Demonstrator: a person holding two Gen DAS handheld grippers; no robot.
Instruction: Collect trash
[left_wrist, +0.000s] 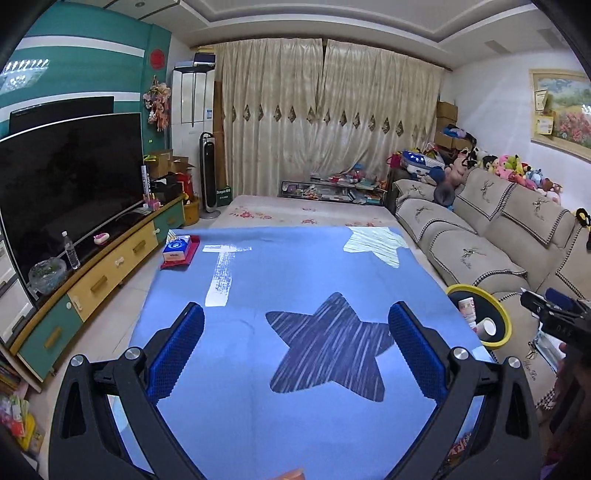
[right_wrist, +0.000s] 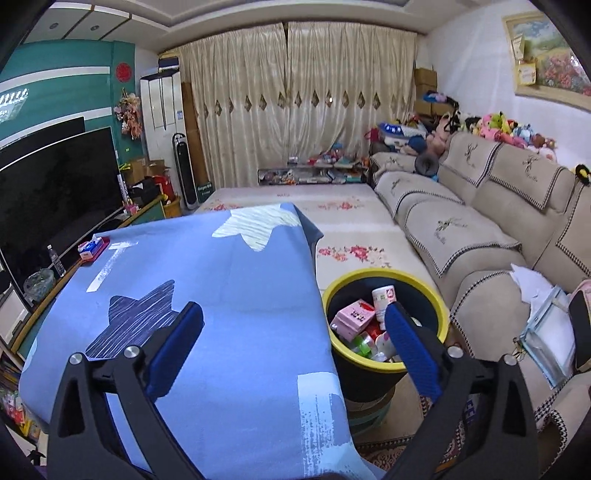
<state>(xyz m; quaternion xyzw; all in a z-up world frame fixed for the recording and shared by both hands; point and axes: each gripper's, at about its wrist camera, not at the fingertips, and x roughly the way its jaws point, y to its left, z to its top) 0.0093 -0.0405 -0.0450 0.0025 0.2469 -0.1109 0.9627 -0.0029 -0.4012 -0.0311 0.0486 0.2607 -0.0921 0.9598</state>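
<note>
Hovering empty, right hand-held gripper (right_wrist: 293, 332) spreads beside the full trash bin (right_wrist: 441, 295).

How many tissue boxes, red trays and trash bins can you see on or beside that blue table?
Tissue box: 1
Red tray: 1
Trash bin: 1
Total: 3

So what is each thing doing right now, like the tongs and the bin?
Left tongs: open, holding nothing.
Right tongs: open, holding nothing.
Trash bin: upright, uncovered, holding boxes and cups.
Tissue box: lying on the blue cloth's far corner.
TV: off.
Curtains: drawn shut.
</note>
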